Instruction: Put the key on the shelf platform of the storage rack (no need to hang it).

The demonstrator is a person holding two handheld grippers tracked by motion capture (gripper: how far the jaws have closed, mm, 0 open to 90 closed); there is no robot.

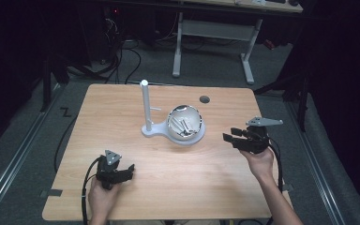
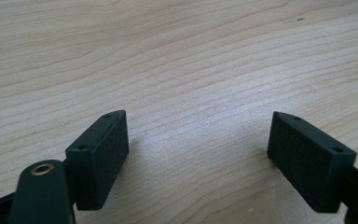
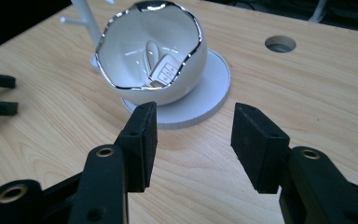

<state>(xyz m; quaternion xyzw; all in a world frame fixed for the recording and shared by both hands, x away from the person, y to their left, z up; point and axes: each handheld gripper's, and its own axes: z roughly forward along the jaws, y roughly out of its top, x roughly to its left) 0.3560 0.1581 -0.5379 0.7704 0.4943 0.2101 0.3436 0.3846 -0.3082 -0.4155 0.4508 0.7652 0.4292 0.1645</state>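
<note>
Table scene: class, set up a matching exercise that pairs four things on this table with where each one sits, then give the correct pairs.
Things:
1. key fob
2. white bowl
3. round hole
4. left claw

Places:
A. low over bare wood at the near left, jaws apart
B. inside the bowl
C. on the round base of the white stand
D. in the tabletop, far side, right of the stand's post

Pairs: 1-B, 2-C, 3-D, 4-A
</note>
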